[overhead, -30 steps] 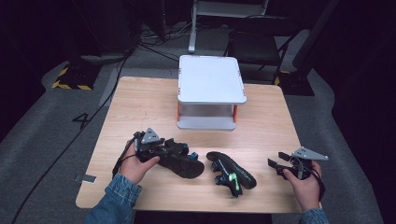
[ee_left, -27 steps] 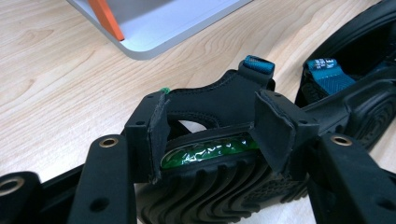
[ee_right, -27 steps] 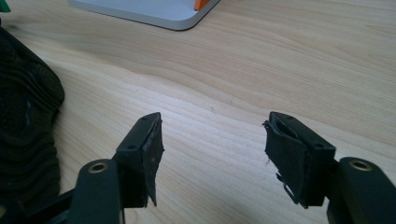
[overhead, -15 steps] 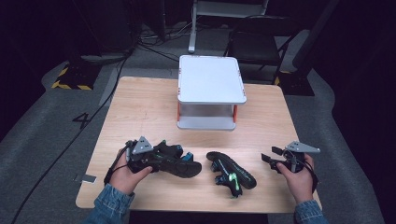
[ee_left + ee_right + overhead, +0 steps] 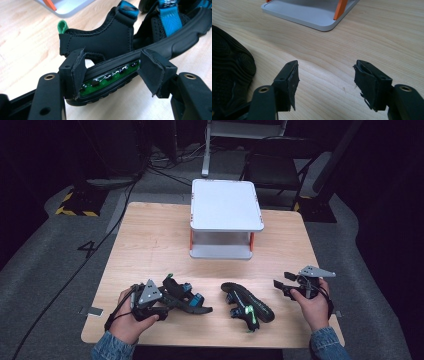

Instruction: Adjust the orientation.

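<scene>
A black sandal with blue straps (image 5: 187,299) lies on the wooden table (image 5: 150,240) near its front left. My left gripper (image 5: 167,302) is at the sandal's heel. In the left gripper view the heel end of the sole (image 5: 110,75), with its green side strip, lies between the jaws of my left gripper (image 5: 112,72). Those jaws have just been opening; the left pad still touches the sole. A second black sandal (image 5: 247,307) lies sole-up to the right. My right gripper (image 5: 282,282) stands open beside it, with only bare wood under the right gripper (image 5: 325,75).
A white two-level stand with orange posts (image 5: 225,217) sits at the middle back of the table; its base (image 5: 312,12) lies ahead of the right gripper. The second sandal's ribbed sole (image 5: 229,72) is at that gripper's left. Dark floor, cables and a chair surround the table.
My left hand has drawn back toward the table's near edge, the blue-strapped sandal's heel coming with it. The right hand has shifted a little left and forward.
</scene>
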A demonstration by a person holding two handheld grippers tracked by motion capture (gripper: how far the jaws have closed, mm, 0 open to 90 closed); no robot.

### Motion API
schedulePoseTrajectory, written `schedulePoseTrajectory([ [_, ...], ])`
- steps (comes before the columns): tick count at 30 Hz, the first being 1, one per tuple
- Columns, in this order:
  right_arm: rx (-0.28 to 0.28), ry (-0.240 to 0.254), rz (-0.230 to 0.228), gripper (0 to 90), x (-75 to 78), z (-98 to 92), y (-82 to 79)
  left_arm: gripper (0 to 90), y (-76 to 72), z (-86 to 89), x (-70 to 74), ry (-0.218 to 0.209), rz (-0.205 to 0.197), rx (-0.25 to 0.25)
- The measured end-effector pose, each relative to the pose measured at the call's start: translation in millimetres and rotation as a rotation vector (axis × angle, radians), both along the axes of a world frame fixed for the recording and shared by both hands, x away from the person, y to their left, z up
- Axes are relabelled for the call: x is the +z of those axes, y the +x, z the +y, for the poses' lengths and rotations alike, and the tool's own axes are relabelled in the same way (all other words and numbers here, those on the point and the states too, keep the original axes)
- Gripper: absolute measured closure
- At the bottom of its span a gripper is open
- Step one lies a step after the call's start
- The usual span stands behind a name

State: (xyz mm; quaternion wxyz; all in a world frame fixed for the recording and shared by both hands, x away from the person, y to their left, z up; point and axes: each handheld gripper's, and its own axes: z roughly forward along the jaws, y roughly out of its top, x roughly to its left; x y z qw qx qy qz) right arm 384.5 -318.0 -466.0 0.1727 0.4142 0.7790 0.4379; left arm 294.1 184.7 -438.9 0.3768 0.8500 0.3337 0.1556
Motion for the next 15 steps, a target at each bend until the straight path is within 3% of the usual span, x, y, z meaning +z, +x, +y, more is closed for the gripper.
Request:
schedulePoseTrajectory([
  [3, 0.002, 0.003, 0.005, 36.5, 0.5, 2.8, 1.2, 41.7, -4.7, 4.3, 2.7, -0.019, 0.078, 0.019],
  [6, 0.006, 0.002, 0.006, 36.5, 0.5, 4.9, 2.5, 42.9, -6.1, 6.5, 0.1, -0.028, 0.084, 0.019],
  [7, 0.012, -0.001, 0.002, 36.4, 0.5, 5.5, 3.2, 44.1, -6.4, 6.3, -0.5, -0.017, 0.103, 0.020],
  [9, 0.012, 0.000, 0.003, 36.4, 0.6, 5.8, 3.2, 44.1, -5.7, 6.6, -4.5, 0.033, 0.185, 0.001],
  [11, 0.010, 0.002, 0.007, 36.4, 0.8, 5.6, 2.4, 41.5, -4.1, 6.2, -9.9, 0.113, 0.259, -0.009],
  [12, 0.009, 0.001, 0.005, 36.5, 0.6, 4.7, 2.3, 40.6, -2.7, 6.2, -13.0, 0.132, 0.264, -0.021],
  [15, -0.002, 0.008, 0.007, 36.4, 0.5, 2.1, 2.4, 39.8, -2.8, 4.8, -12.3, 0.127, 0.261, -0.023],
])
